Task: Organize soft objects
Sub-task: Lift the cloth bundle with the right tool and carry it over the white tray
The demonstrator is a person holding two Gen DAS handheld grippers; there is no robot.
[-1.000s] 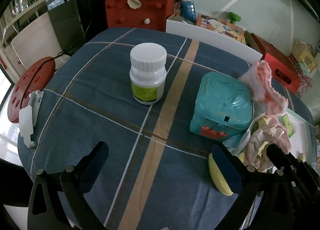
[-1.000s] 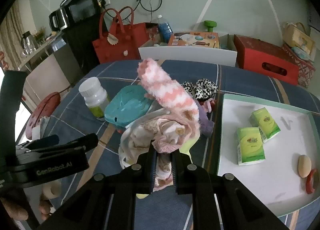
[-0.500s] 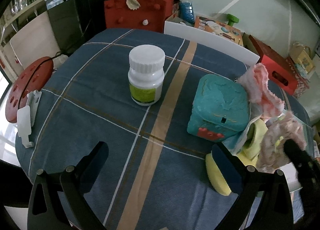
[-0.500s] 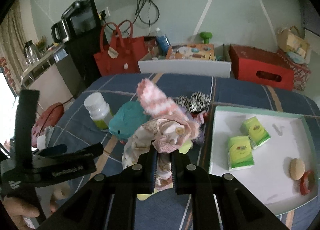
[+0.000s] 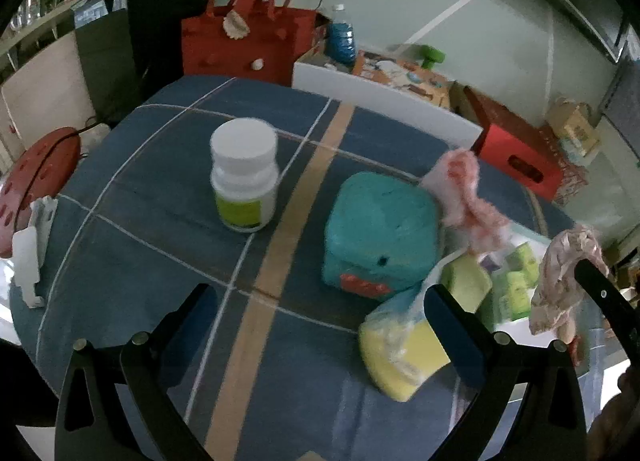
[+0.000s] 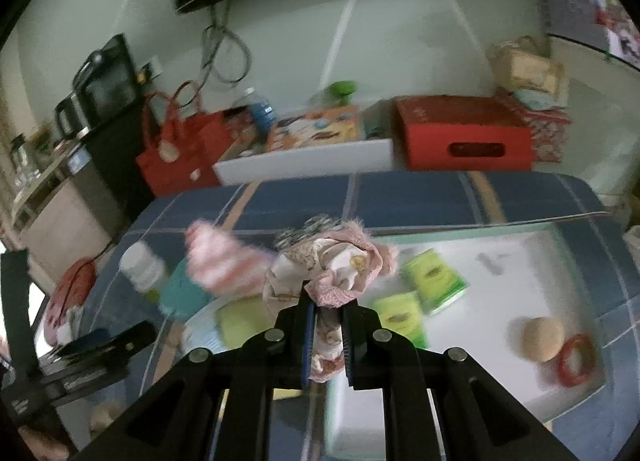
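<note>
Above the counter (image 5: 132, 221), my right claw (image 6: 326, 335) grips the pink cloth (image 6: 340, 269), which has risen clear of the pile since a second ago, so it is free to carry. My left claw (image 5: 316, 309) hangs wide and empty; the tray (image 6: 520, 273) on the right offers open room, its near rim close.

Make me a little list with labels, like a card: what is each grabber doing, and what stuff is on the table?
right grabber: right gripper shut on pink patterned cloth, lifted above the table
left grabber: left gripper open, holding nothing
table: blue checked cloth
on the table: white bottle, teal box, yellow sponge
tray: white tray with green packets
</note>
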